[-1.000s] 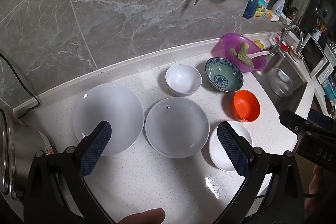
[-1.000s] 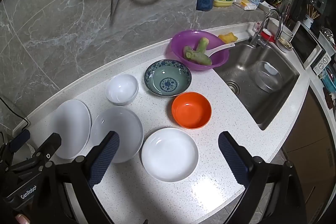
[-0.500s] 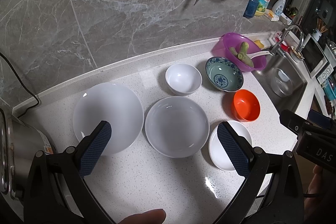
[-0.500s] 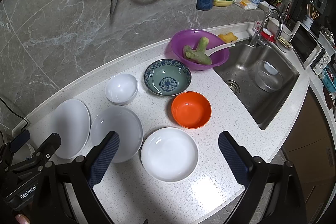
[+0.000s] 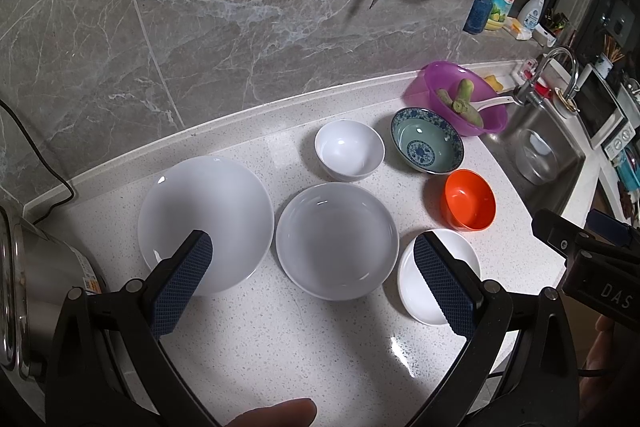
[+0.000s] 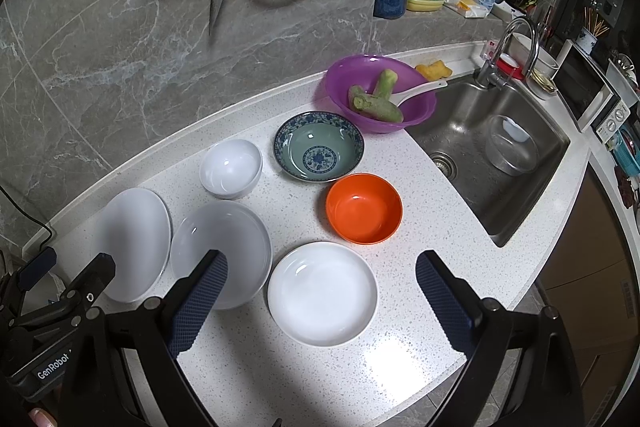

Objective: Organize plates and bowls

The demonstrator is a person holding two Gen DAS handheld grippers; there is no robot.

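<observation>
Dim, cool overhead light leaves the marble wall (image 5: 240, 7) grey. Bright glare patches sit on the counter (image 6: 384, 355) near its front edge, and small highlights on the white plates. Fisheye bending curves the counter's back edge; corners fall black. Focus is sharp.

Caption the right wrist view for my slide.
Open right gripper hovers over a small white plate, with orange bowl and blue patterned bowl beyond.

Both look down (sharing countertop (image 5: 256, 339)).
</observation>
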